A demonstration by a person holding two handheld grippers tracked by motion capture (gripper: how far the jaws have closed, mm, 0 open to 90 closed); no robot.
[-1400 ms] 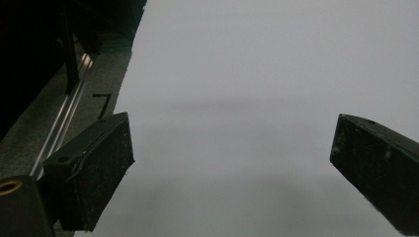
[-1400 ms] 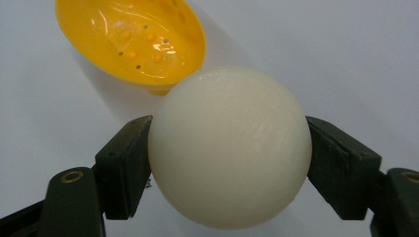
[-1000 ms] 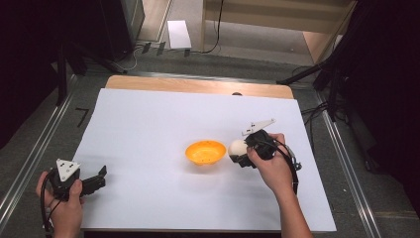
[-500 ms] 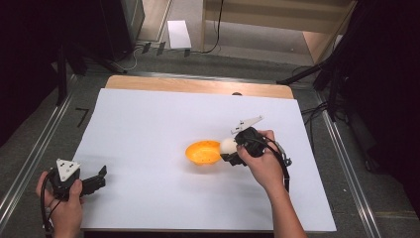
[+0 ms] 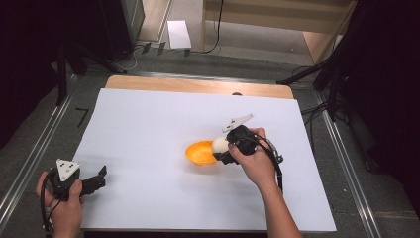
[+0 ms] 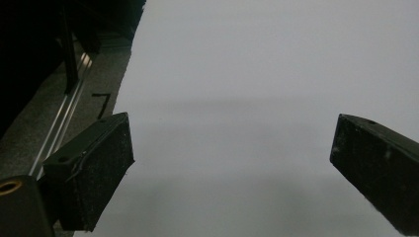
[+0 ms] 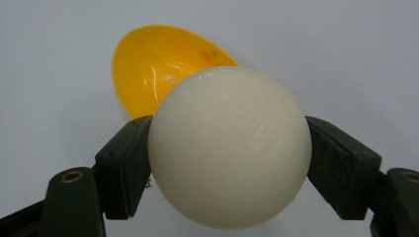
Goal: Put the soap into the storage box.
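Cream-white smooth ball point(image 7: 230, 148) sits pinched between both jaws of the right gripper point(image 5: 224, 148), at the right rim of the shiny orange plastic bowl point(image 5: 200, 152). Left gripper point(image 5: 97, 179) rests near the front left corner of the white-covered worktop point(image 5: 148, 124), its jaws spread wide around nothing.

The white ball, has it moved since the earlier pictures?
Yes. The white ball, gripped in the right gripper, has travelled leftward in the high view toward the orange bowl, which kept its place; it is now at the bowl's right rim.
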